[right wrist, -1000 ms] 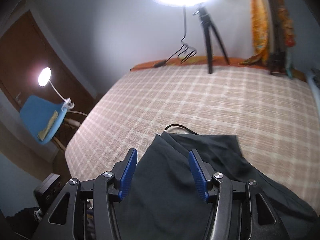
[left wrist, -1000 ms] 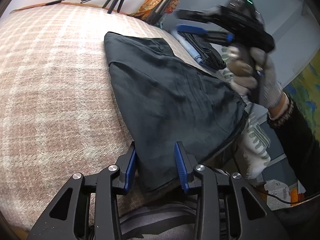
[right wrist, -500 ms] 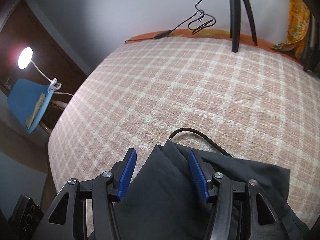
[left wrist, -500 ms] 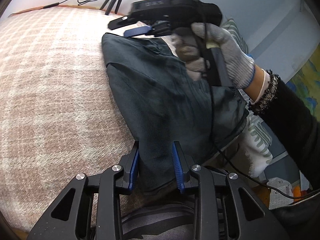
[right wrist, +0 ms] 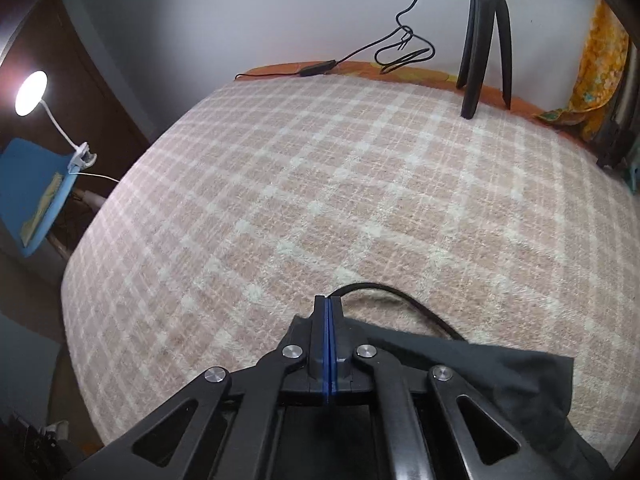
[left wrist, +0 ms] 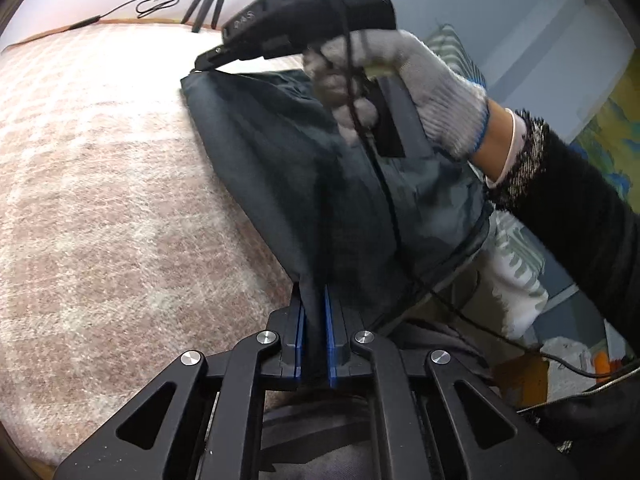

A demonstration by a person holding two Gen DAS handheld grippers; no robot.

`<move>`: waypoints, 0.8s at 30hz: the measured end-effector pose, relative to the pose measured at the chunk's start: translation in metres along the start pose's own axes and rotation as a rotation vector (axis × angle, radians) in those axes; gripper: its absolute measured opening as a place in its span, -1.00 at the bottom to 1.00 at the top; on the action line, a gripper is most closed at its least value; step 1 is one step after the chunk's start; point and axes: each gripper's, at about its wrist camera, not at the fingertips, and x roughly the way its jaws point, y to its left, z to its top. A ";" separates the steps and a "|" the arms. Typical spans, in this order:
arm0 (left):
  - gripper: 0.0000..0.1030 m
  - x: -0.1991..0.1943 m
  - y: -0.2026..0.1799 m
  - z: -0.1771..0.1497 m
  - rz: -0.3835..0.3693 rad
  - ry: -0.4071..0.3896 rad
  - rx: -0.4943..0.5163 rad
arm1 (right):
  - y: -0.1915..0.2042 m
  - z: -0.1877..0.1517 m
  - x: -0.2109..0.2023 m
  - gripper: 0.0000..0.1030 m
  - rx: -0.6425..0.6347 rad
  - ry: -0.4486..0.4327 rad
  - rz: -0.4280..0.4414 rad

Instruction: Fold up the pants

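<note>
So the pants (left wrist: pixel 304 184) lie on the bed (left wrist: pixel 112 184), along its right edge in the left wrist view. The left gripper (left wrist: pixel 314 320) sits at their near end, the right gripper (left wrist: pixel 208 62) at the far corner. A tripod (right wrist: pixel 484 44) stands at the bed's far edge, cable (right wrist: pixel 384 46) just left of it.

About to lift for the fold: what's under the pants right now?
The dark pants lie on the pink checked blanket, bare all around them. Anything beneath the fabric itself is covered. A black cable runs beside the far corner.
</note>
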 end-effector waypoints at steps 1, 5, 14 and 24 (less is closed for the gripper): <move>-0.87 0.001 -0.001 0.000 0.003 -0.001 -0.001 | 0.000 0.000 0.001 -1.00 -0.003 0.001 -0.008; -0.87 0.000 0.003 0.000 0.000 -0.004 -0.042 | -0.003 -0.001 -0.010 -0.52 0.052 0.011 0.043; -0.80 -0.012 0.010 0.003 -0.052 -0.055 -0.112 | 0.016 -0.021 -0.039 -0.09 0.103 0.134 0.044; -0.80 -0.018 0.010 0.005 -0.043 -0.070 -0.119 | 0.055 -0.014 0.005 -0.01 0.036 0.251 -0.156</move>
